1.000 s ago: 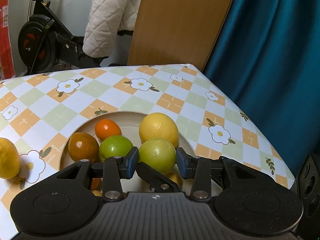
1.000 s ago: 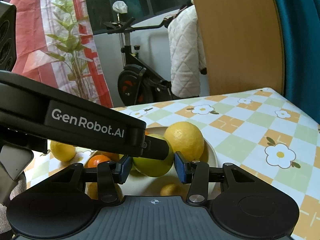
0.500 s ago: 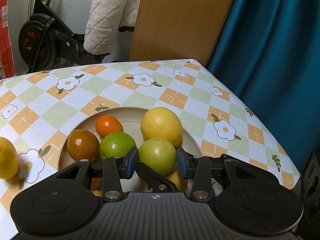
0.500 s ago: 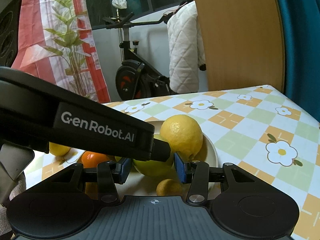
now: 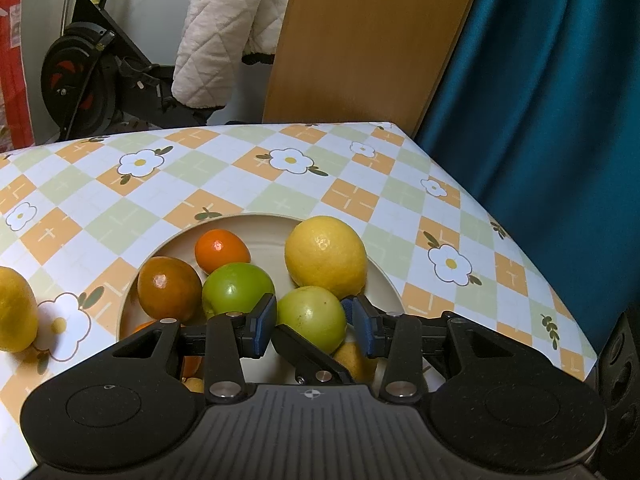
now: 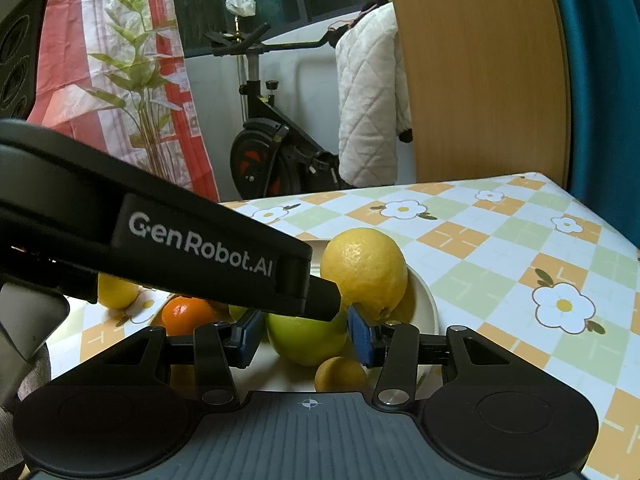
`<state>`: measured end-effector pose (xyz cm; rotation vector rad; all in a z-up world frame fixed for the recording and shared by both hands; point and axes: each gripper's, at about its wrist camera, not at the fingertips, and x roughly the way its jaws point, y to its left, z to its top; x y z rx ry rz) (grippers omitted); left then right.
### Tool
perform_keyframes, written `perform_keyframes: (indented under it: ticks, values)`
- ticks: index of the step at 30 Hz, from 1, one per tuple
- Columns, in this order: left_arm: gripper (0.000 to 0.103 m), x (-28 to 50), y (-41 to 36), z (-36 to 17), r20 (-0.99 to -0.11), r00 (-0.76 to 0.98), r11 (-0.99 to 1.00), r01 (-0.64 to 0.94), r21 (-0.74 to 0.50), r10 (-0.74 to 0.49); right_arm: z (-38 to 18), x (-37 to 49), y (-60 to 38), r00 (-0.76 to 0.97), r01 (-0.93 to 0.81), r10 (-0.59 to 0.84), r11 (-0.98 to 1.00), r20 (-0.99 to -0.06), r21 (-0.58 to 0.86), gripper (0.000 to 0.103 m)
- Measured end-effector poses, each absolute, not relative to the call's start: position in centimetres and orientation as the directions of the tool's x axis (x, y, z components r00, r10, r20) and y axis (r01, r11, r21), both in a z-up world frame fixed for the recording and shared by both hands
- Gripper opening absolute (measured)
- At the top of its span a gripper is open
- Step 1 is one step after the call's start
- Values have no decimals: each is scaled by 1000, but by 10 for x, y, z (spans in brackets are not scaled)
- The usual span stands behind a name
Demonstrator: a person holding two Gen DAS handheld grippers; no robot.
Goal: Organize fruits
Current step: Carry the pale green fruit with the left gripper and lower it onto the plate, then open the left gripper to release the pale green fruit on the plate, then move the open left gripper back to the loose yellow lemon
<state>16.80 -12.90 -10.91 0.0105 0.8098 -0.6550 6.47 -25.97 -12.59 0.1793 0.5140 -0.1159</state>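
Blue pads [image 5: 262, 322] on the left gripper [image 5: 312, 325] stand narrow, one at each flank of a pale green fruit [image 5: 316, 314]. The near pad seems to touch the skin, yet whether the fingers truly press cannot be told. The right gripper [image 6: 306, 336] is set about as narrow and frames the same fruit from the other side, and its grip cannot be judged either: the fruit may lie just beyond its pads. That fruit sits in the cream plate [image 5: 384, 280], just beside a large lemon [image 5: 326, 256] and a brighter green fruit [image 5: 236, 284]. A brownish orange [image 5: 168, 288] and a small orange [image 5: 220, 246] lie farther round the plate. A second lemon [image 5: 14, 312] lies apart on the checked worktop [image 5: 280, 200], outside the rim. The step in hand looks like setting this fruit down among the others, or lifting it out; the frames do not settle which. The next move probably calls for one gripper to give way so that the two do not crowd one fruit, and for care not to nudge the big lemon over the rim. Much is hidden: in the right wrist view the left gripper's black body covers the top of the fruit, and in both views the casings mask the near part of the plate, where a small yellowish fruit [image 6: 340, 374] only partly shows.
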Motion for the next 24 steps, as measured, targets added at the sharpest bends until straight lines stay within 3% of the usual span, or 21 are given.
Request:
perform_keyframes:
  ticks: [24]
  values:
    - [45,159,-69,-80,-596,604,836,489,-247,-530,-106,55,-235,884,104,-45,989,-465,101,61]
